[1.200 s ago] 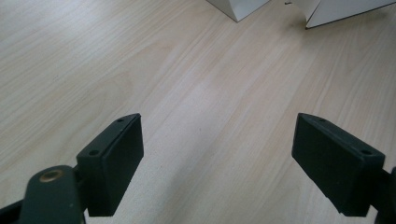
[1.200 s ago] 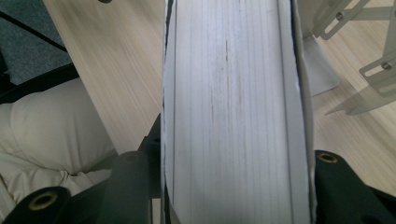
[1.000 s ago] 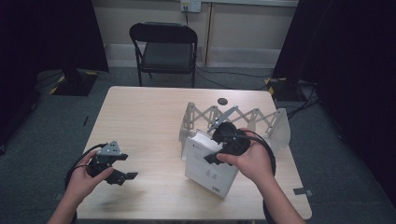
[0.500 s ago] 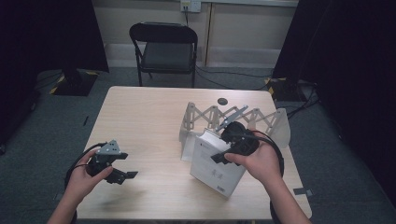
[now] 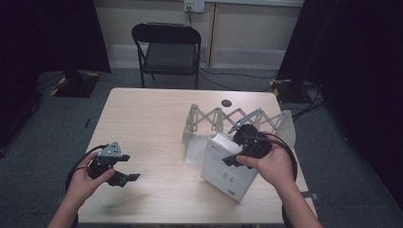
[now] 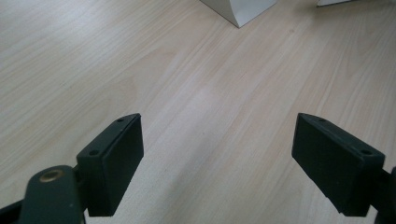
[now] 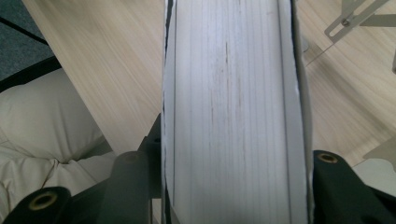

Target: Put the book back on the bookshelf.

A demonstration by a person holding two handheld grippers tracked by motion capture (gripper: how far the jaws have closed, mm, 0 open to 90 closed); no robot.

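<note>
Book (image 5: 225,166), thick, white: clamped in right gripper (image 5: 237,154), tilted at table's (image 5: 152,118) four o'clock beside expanding rack (image 5: 223,121). Step: carrying. Next, judged: stand it inside rack. Left gripper (image 5: 124,175) agape, idle, eight o'clock

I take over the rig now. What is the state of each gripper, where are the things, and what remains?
Right gripper: shut on the white book, held tilted over the table, just in front of the folding rack.
Left gripper: open, holds nothing, low over the table's near left part.
Done: book gripped.
Left: probably stand the book in the rack, then release.
</note>
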